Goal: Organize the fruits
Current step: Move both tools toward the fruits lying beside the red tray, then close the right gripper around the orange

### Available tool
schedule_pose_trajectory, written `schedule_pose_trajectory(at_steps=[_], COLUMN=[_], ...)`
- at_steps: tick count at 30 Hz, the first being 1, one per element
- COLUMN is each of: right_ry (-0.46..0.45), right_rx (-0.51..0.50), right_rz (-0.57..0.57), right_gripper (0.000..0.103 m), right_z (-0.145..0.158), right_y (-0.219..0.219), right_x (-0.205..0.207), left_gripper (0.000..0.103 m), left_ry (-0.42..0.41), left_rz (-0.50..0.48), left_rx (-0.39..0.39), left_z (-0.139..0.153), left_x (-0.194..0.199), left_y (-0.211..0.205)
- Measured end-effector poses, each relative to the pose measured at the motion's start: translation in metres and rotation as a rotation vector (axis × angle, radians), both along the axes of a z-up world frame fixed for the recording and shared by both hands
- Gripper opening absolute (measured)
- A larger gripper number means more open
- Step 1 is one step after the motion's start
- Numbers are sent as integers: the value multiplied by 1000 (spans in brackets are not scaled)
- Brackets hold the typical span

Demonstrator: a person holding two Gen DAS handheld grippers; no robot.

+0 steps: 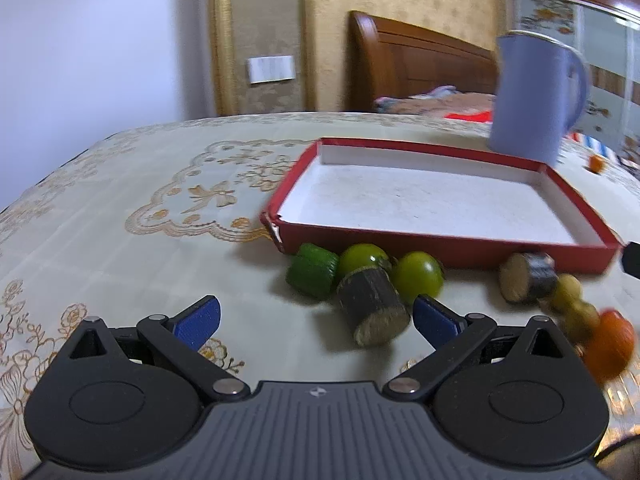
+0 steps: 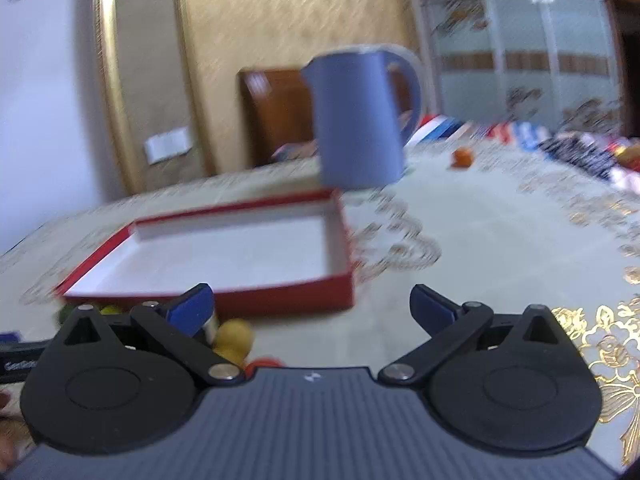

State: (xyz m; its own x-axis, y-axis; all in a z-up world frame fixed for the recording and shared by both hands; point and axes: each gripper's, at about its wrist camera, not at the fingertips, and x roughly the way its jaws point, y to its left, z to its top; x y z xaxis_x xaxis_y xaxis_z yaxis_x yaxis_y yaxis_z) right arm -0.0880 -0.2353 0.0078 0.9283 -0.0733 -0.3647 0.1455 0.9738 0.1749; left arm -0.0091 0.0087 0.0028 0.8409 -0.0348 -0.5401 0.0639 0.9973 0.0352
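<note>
Hovering low over the bench, the left hand-held gripper and right hand-held gripper both gape wide, holding nothing. Fruits lie scattered just before the bare red tray; picking one seems next.

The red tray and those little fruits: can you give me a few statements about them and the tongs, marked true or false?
1. The red tray has nothing in it. True.
2. The left tongs grip a green fruit. False: they are open and hold nothing.
3. The green fruits lie outside the tray, by its near wall. True.
4. The blue jug stands inside the tray. False: it stands behind it.
5. The right tongs are open. True.
</note>
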Motion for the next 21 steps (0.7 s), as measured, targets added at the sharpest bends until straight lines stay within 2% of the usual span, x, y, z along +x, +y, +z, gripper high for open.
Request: schedule_pose_trajectory(at_steps=[4,7,12,15,19,21], right_ry=[-30,-27,-9,-8,13,8], right_rx=[-91,-118,-151,-150,-147,-158], right_rz=[73,128,187,201,235,242], right_gripper=[103,103,103,103,103,98], right_z=[8,8,2,0,-3,-5], right_y=[1,3,17,22,32,37], right_x=[-21,-34,-44,-46,-45,-45], left_gripper=[103,103,103,103,103,103], left_ry=[-14,-56,-15,22,19,20], left_rz=[-12,-41,-35,-26,-13,-14], left_rx=[-8,4,40,25,-3,-8], left_z=[2,0,0,-1,-3,-3], left_x=[-10,-15,-14,-11,-10,-10], left_y=[10,10,1,4,7,7])
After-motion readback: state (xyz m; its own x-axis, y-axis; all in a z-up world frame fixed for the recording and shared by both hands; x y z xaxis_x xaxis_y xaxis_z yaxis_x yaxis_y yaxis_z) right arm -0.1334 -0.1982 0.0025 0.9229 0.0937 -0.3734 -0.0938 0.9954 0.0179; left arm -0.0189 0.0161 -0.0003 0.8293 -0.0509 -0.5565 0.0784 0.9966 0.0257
